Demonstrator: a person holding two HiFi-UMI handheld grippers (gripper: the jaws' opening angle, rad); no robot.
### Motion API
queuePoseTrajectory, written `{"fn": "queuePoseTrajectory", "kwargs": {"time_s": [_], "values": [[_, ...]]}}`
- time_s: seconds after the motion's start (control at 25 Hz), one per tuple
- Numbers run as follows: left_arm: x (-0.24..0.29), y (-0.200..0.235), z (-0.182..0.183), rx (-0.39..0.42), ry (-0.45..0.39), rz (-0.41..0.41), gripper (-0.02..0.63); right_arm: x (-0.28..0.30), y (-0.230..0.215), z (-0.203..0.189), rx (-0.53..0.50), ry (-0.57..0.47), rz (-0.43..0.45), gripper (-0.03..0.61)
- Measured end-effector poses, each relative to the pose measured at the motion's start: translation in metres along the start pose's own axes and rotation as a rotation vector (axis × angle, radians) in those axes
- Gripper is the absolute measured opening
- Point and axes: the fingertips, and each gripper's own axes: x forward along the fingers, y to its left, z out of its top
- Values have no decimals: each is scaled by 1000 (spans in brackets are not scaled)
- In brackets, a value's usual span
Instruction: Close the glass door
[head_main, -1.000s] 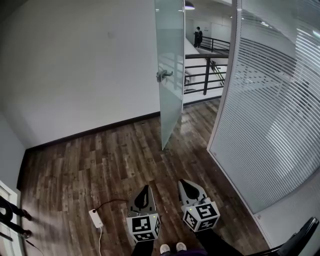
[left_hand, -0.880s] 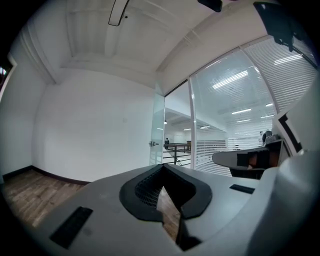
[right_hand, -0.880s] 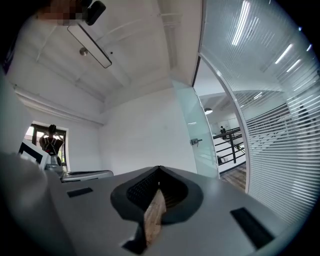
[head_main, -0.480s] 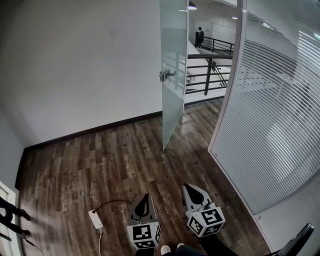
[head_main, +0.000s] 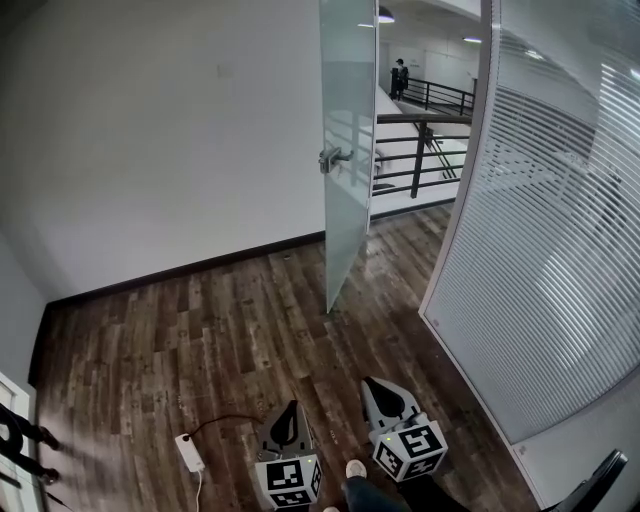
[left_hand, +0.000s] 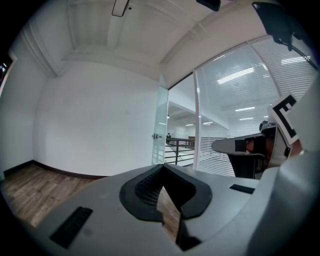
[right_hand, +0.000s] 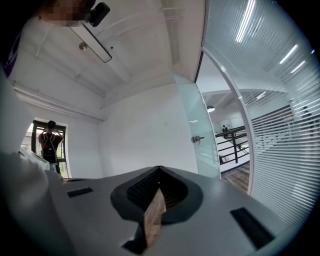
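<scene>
Two grippers wait low at 6 o'clock, left gripper (head_main: 290, 408) and right gripper (head_main: 372, 388), both empty with fingers pressed together. The frosted glass door (head_main: 347, 140) stands ajar, well apart at 12 o'clock, its metal lever handle (head_main: 331, 156) showing. Closed fingers could skid off slick glass, and a hard shove might slam it. The white power strip (head_main: 189, 452) at 8 o'clock threatens feet. The door's top is cut off and its hinges are hard to make out.

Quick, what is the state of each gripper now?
Left gripper: jaws closed, holding nothing.
Right gripper: jaws closed, holding nothing.
</scene>
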Motion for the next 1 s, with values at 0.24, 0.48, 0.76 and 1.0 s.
{"fn": "queuePoseTrajectory", "kwargs": {"time_s": [0.24,0.48,0.76,1.0], "values": [[70,8,25,15,-31,32,0,62,-36,23,-26,-16,53,-9],[116,10,36,-30,-55,72,0,103,-71,32,-21,2,85,-9],[139,24,23,-56,-16,123,0,136,-83,24,-21,38,115,-9],[167,51,24,-59,-13,150,0,175,-84,22,-14,46,135,-9]]}}
